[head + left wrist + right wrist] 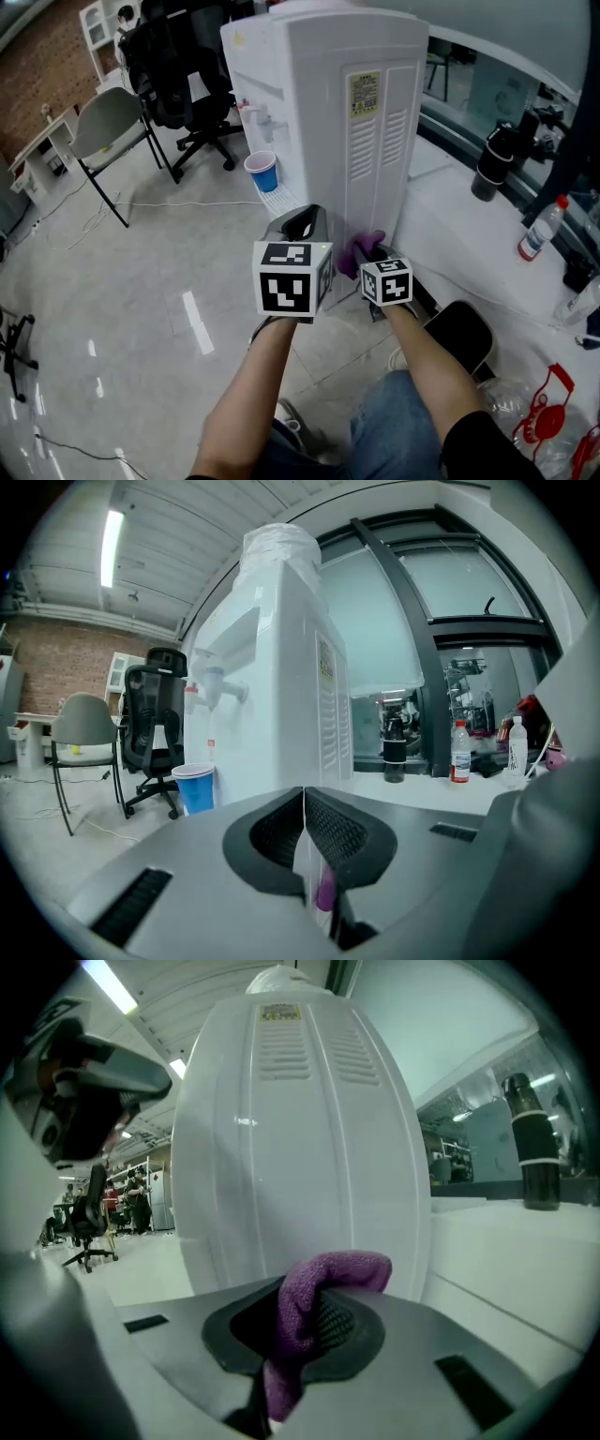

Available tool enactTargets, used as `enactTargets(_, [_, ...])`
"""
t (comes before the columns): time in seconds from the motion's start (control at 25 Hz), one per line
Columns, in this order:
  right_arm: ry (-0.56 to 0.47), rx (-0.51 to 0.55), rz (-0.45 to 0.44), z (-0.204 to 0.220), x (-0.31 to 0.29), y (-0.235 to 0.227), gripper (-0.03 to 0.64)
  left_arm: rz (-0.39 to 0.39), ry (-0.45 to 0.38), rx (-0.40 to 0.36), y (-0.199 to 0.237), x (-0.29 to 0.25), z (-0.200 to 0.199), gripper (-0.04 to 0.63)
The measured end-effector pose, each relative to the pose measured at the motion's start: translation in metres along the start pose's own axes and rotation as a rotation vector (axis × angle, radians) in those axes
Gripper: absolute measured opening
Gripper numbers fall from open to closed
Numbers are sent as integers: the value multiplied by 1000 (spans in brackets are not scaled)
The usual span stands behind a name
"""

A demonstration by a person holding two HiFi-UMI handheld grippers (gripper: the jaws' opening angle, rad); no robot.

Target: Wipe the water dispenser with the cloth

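Observation:
A tall white water dispenser (328, 112) stands on the floor, its vented side panel facing me (300, 1147). My right gripper (367, 255) is shut on a purple cloth (314, 1307), held low against the dispenser's side panel near the base (361, 248). The cloth bulges out past the jaws. My left gripper (302, 223) hangs just left of it, shut with nothing in it, pointing at the dispenser's lower corner (291, 714). A sliver of the purple cloth (325, 892) shows below its jaws.
A blue cup (262, 172) sits on the dispenser's drip tray. A black office chair (183, 84) and a grey chair (111, 122) stand at the left. A white ledge (469, 253) at the right carries a black flask (491, 161) and a water bottle (537, 230).

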State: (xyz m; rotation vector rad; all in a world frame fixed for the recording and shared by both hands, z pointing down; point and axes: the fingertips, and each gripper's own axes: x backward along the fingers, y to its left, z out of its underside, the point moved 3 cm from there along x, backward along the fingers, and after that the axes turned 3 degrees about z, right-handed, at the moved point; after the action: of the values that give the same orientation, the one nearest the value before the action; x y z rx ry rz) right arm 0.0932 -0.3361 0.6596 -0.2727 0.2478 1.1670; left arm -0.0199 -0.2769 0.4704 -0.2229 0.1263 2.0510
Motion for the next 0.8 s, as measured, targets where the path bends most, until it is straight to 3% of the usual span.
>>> enactTargets(0.48, [163, -41, 20, 89, -30, -1, 44, -21, 11, 8, 8, 5, 4, 28])
enactTargets(0.64, [116, -77, 14, 71, -22, -4, 44, -33, 16, 26, 14, 5, 3, 28])
enactTargets(0.8, [19, -76, 0, 20, 1, -4, 44, -43, 17, 22, 17, 6, 2, 28])
